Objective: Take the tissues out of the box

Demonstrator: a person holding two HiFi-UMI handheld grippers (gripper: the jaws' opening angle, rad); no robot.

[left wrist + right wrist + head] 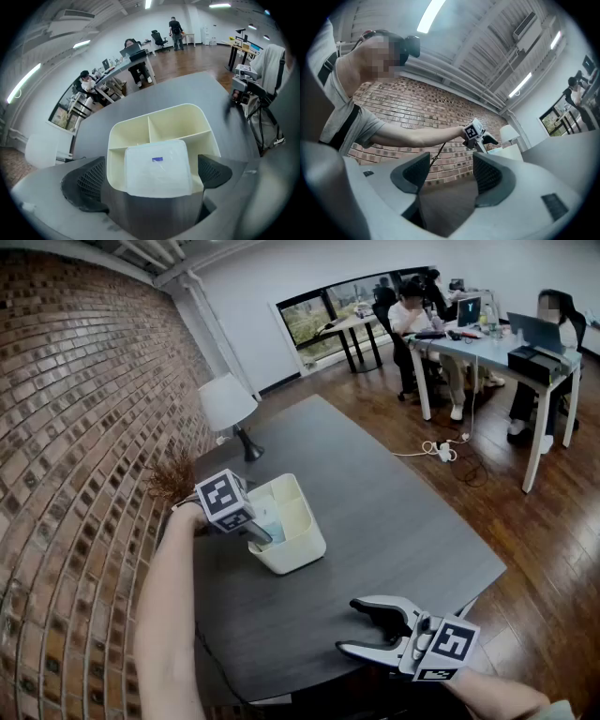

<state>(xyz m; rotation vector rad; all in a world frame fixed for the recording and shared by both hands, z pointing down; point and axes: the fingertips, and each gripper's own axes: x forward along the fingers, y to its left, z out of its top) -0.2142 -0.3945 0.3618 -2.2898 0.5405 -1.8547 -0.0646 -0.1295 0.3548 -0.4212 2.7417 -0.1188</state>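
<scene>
A cream box with three compartments stands on the dark table. A white tissue pack with a small blue label lies in the compartment nearest the left gripper, and shows pale blue in the head view. My left gripper points steeply down over the box's left end, jaws wide open to either side of the pack and not touching it. My right gripper hangs open over the table's near edge, well away from the box, nothing between its jaws.
A white lamp and a dried brown plant stand at the table's far left by the brick wall. People sit at desks across the wooden floor, back right. A cable lies on the floor.
</scene>
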